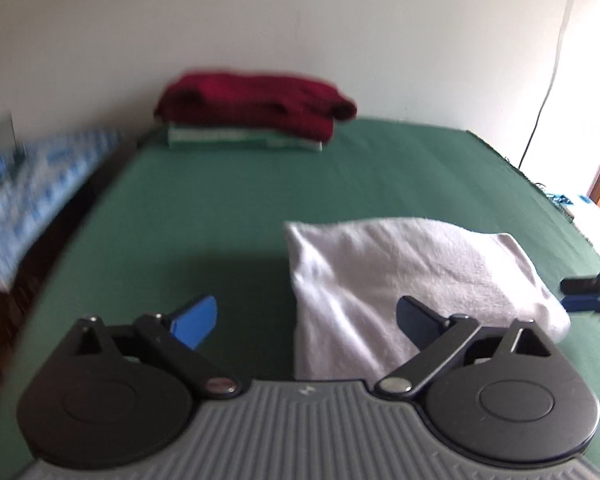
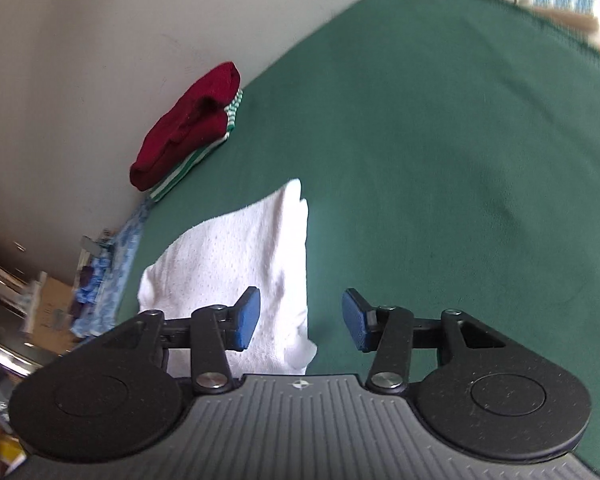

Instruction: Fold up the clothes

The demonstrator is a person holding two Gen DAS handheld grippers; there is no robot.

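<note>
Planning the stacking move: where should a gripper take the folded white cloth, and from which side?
Probably the white cloth by its thick folded edge nearest the grippers, one gripper per near corner, coming low from the near side. It lies flat on the green sheet, so the pads need an edge to slide under. Left gripper and right gripper are open, empty.

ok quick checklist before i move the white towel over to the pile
1. Left claw empty: ok, jaws wide apart, nothing between them.
2. Right claw empty: ok, jaws apart, nothing pinched.
3. White towel folded: ok, it lies as a compact bundle on the green cloth; whether the edges underneath line up, cannot tell.
4. Path to the pile free: ok, only bare green cloth between towel and pile.
5. Pile ready: ok, red sweater sits on the striped garment by the wall; the top looks a bit lumpy.
6. Claws placed for a grip: not ok, neither is around the towel.
</note>
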